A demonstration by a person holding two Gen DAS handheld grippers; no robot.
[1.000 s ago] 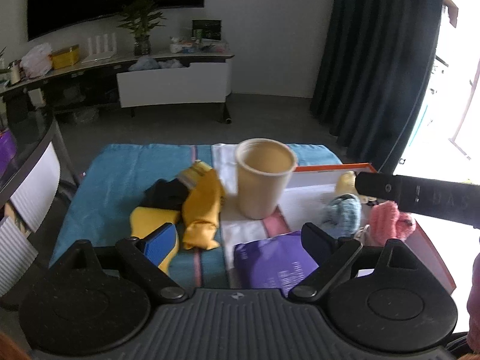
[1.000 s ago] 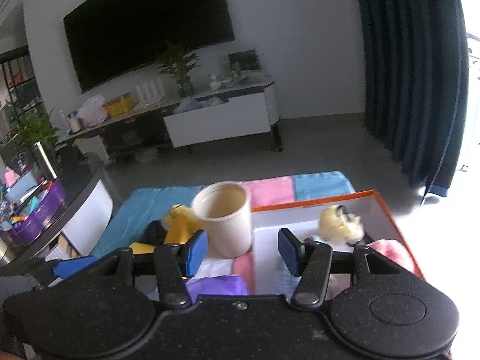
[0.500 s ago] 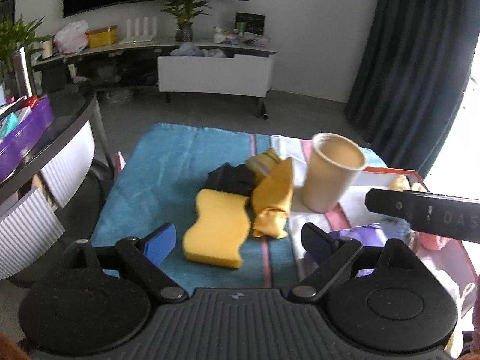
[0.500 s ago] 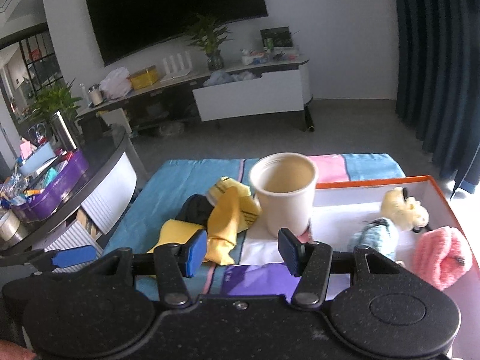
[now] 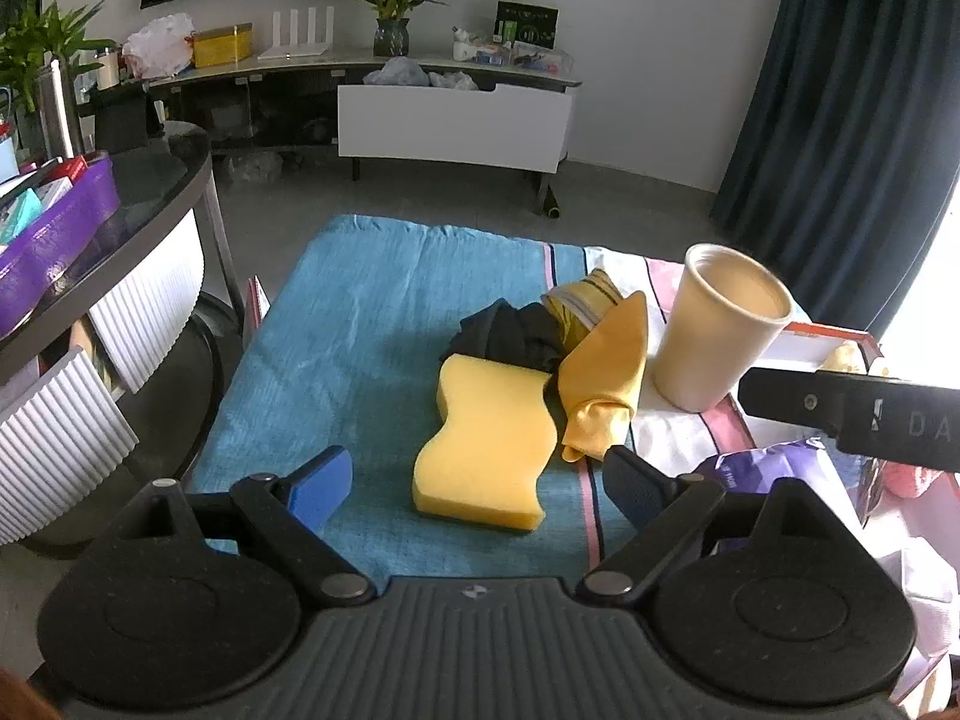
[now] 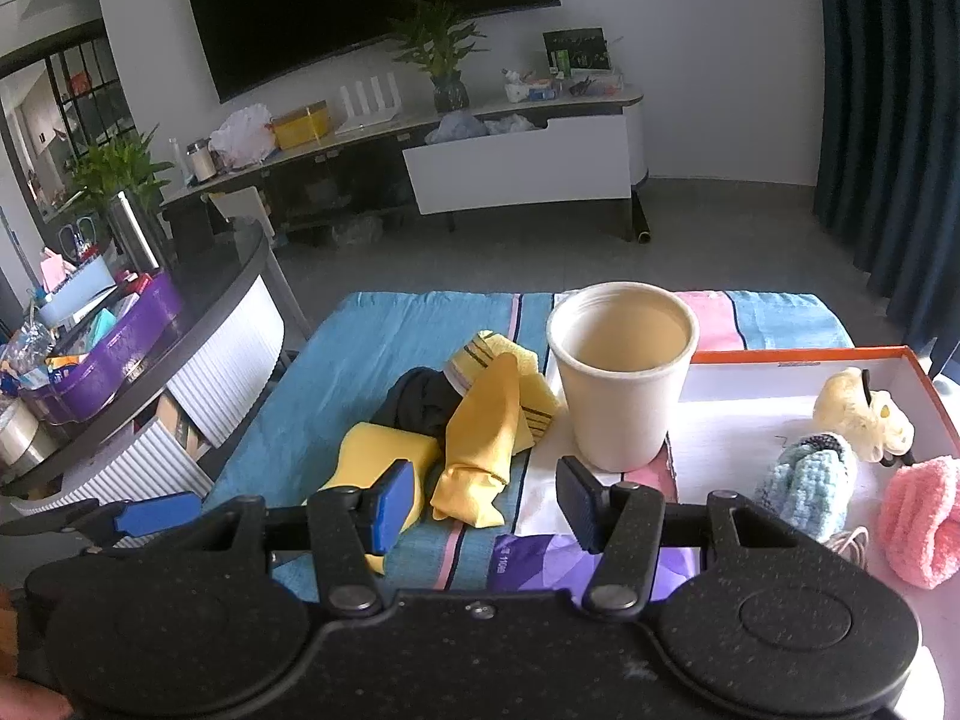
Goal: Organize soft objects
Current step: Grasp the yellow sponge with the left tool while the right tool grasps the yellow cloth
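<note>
Through the left wrist I see my left gripper [image 5: 474, 483] with fingers apart over the yellow sponge [image 5: 489, 441] on the tabletop, unsorted, while through the right wrist my right gripper [image 6: 483, 504], fingers apart and empty, faces the yellow cloth [image 6: 480, 456], with three knitted pieces already in the orange box [image 6: 780, 355].

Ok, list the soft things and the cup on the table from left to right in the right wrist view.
Yellow sponge → yellow cloth → cup → blue knit piece → pink fluffy piece.
</note>
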